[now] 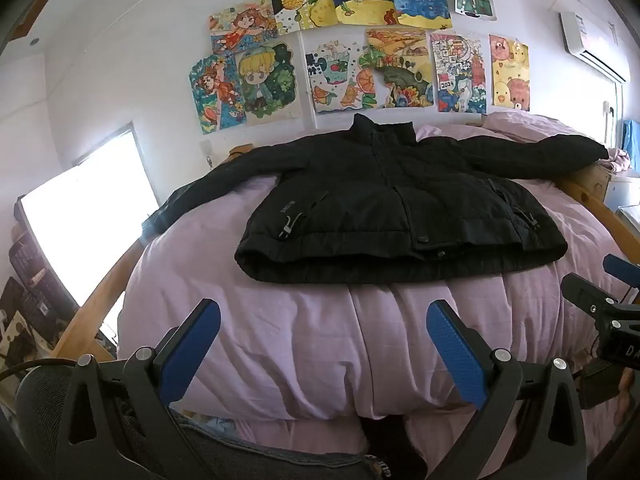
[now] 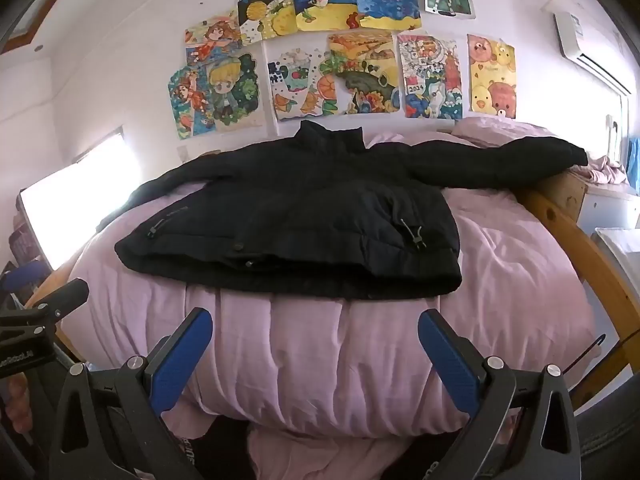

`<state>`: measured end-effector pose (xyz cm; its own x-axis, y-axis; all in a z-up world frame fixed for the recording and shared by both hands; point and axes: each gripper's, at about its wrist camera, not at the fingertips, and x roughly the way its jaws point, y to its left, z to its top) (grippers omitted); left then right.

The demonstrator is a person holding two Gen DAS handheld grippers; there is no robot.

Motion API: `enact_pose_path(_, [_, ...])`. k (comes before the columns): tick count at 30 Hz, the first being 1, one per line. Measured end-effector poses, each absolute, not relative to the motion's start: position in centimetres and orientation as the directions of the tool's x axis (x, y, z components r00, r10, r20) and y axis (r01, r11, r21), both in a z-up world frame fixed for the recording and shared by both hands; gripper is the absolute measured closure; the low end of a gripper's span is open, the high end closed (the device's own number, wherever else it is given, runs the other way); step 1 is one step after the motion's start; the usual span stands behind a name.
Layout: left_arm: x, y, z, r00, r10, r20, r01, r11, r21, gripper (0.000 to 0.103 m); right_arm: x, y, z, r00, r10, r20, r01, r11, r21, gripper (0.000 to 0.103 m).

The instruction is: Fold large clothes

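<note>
A black padded jacket (image 1: 396, 204) lies front up and spread flat on a pink duvet (image 1: 304, 344), collar toward the wall, both sleeves stretched out sideways. Its right sleeve (image 1: 552, 152) hangs over the wooden bed rail. My left gripper (image 1: 324, 312) stands open over the duvet, short of the jacket's hem, nothing between its blue pads (image 1: 456, 356). In the right wrist view the same jacket (image 2: 304, 224) sits ahead on the duvet (image 2: 328, 352). There my right gripper (image 2: 316, 320) is open too, empty, apart from the hem. The two grippers hover side by side.
A wooden bed rail (image 2: 576, 236) runs along the right side, another (image 1: 100, 296) along the left. Drawings (image 1: 360, 40) cover the wall behind. A bright window (image 1: 88, 216) is at left, an air conditioner (image 1: 592, 44) high at right. A person's legs show below the grippers.
</note>
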<state>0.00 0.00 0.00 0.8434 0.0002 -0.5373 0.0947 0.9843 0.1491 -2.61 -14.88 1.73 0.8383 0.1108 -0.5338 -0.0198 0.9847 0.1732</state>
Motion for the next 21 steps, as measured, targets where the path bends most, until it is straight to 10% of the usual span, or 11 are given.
enact_pose_path(21, [0.03, 0.0, -0.02, 0.845, 0.002, -0.535, 0.093, 0.984, 0.15, 0.002, -2.77, -15.42, 1.56, 0.836, 0.117, -0.535, -0.019, 0.983, 0.185, 0.0])
